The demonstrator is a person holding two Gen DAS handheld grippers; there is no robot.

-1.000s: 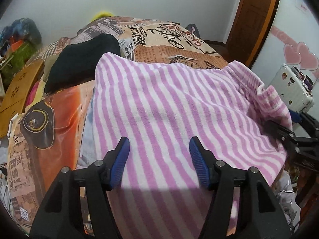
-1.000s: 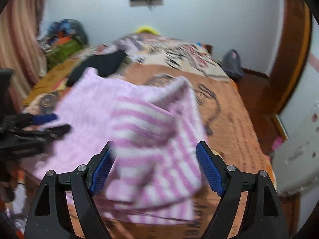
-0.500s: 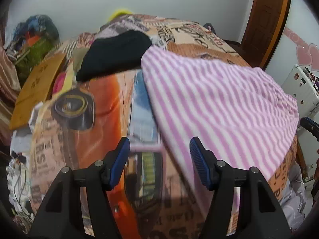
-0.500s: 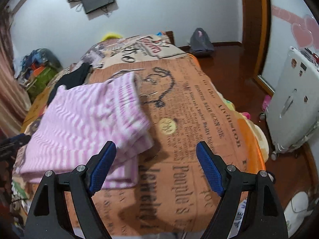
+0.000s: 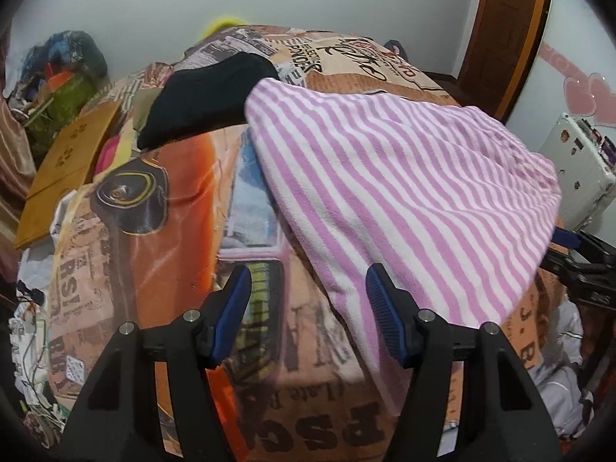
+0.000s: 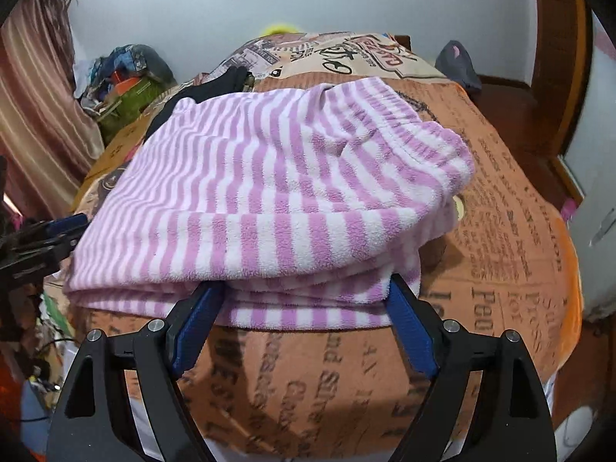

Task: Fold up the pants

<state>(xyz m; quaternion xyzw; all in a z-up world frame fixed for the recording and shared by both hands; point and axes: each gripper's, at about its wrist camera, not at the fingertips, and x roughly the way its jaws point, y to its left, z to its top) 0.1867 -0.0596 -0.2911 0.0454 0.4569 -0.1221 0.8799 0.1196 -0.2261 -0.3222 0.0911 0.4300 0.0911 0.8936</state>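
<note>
The pink-and-white striped pants (image 5: 404, 188) lie folded in a thick stack on the printed bed cover (image 5: 161, 208); they also show in the right wrist view (image 6: 269, 200). My left gripper (image 5: 308, 292) is open and empty, just off the stack's left edge. My right gripper (image 6: 304, 288) is open, its blue fingertips (image 6: 200, 300) slid between layers at the stack's near edge. The right gripper also shows at the right of the left wrist view (image 5: 577, 246), and the left gripper at the left of the right wrist view (image 6: 42, 235).
A black garment (image 5: 208, 96) lies beyond the pants. A wooden board (image 5: 69, 161) and a pile of clutter (image 5: 57, 65) are at the left. A white suitcase (image 5: 581, 165) and a wooden door (image 5: 504, 30) stand at the right.
Both grippers were over the pants, then drew back off them. The right gripper has now come in low, with its fingers in the stack's near edge. The left shifted slightly back toward the stack.
</note>
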